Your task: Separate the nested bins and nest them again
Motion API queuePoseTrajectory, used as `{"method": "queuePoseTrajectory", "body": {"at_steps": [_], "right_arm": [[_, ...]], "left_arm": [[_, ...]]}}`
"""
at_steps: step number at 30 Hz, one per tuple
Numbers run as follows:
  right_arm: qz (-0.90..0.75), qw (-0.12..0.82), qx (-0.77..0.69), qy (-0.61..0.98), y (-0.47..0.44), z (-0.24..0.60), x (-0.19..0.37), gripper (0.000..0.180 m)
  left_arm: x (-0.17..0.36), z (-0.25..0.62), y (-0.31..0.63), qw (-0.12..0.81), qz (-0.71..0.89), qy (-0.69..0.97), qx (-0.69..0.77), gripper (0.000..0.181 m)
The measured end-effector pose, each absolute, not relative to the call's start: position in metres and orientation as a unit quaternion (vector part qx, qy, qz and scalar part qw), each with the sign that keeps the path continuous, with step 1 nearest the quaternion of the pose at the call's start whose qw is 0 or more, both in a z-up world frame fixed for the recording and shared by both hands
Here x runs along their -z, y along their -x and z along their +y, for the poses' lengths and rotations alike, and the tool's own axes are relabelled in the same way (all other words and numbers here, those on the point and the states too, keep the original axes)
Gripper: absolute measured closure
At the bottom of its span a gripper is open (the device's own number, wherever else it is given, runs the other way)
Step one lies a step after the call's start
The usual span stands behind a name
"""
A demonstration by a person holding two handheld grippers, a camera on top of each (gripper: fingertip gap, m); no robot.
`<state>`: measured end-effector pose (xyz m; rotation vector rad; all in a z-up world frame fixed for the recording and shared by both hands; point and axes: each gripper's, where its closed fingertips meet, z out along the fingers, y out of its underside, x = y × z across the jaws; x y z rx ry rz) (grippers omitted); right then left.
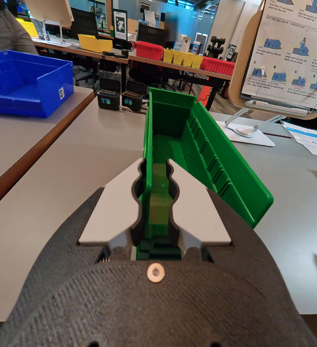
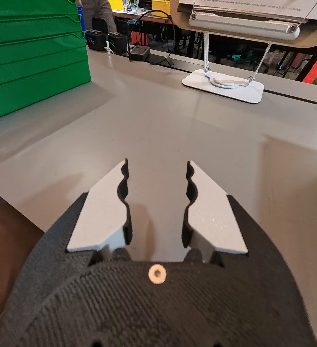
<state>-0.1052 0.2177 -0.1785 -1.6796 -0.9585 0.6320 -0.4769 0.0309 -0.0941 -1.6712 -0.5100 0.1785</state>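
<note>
A long green bin (image 1: 219, 159) lies straight ahead in the left wrist view, open side up and tilted over the grey table (image 1: 78, 159). My left gripper (image 1: 156, 159) is shut on its left wall, with one finger outside and one inside. In the right wrist view a stack of nested green bins (image 2: 32, 65) stands at the far left, showing several stepped rims. My right gripper (image 2: 157, 160) is open and empty, low over the bare table (image 2: 153, 122), to the right of the stack and apart from it.
A blue bin (image 1: 28, 82) sits on the neighbouring table at left. Two black charger cases (image 1: 108, 97) stand at the table's far edge. A stand with an instruction sheet (image 1: 285, 56) has its white base (image 2: 223, 84) at right. Papers (image 1: 311, 140) lie far right.
</note>
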Motion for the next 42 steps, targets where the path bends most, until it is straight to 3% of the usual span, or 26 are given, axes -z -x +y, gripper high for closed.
{"method": "queuePoseTrajectory", "body": {"at_steps": [23, 36, 42], "right_arm": [[-0.403, 0.528, -0.262, 0.7, 0.1056, 0.2169, 0.1784, 0.118], [-0.404, 0.527, -0.262, 0.7, 0.1059, 0.2167, 0.1787, 0.118], [-0.405, 0.527, -0.261, 0.7, 0.1058, 0.2165, 0.1787, 0.118]], "left_arm": [[0.0917, 0.0292, 0.4795, 0.643, -0.228, 0.727, -0.083, 0.174], [0.0926, 0.0303, 0.4783, 0.643, -0.227, 0.727, -0.078, 0.168], [0.0933, 0.0292, 0.4815, 0.639, -0.238, 0.727, -0.083, 0.145]]}}
